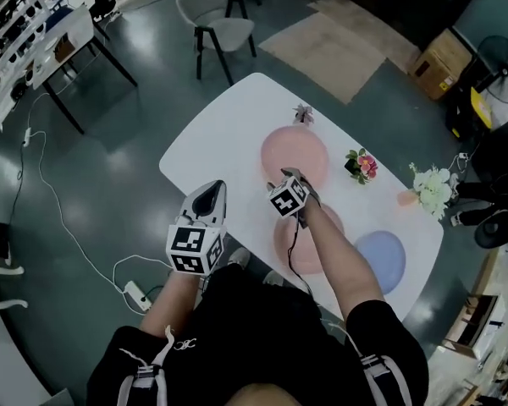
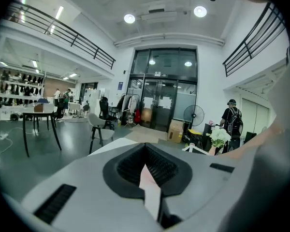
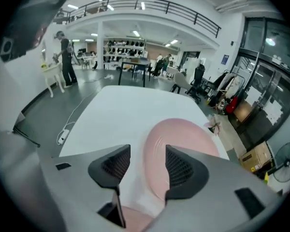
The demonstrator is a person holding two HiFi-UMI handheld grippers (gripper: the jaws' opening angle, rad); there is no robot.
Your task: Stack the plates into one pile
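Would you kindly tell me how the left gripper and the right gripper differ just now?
The left gripper is shut, jaws together; the right gripper is open, jaws apart. The left gripper hangs at the table's edge; the right gripper is above the table, facing the far pink plate. Both are empty.

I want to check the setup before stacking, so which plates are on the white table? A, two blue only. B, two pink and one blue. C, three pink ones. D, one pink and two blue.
B: the head view shows a far pink plate, a near pink plate partly under the person's right arm, and a blue plate at the table's end, each lying separately.
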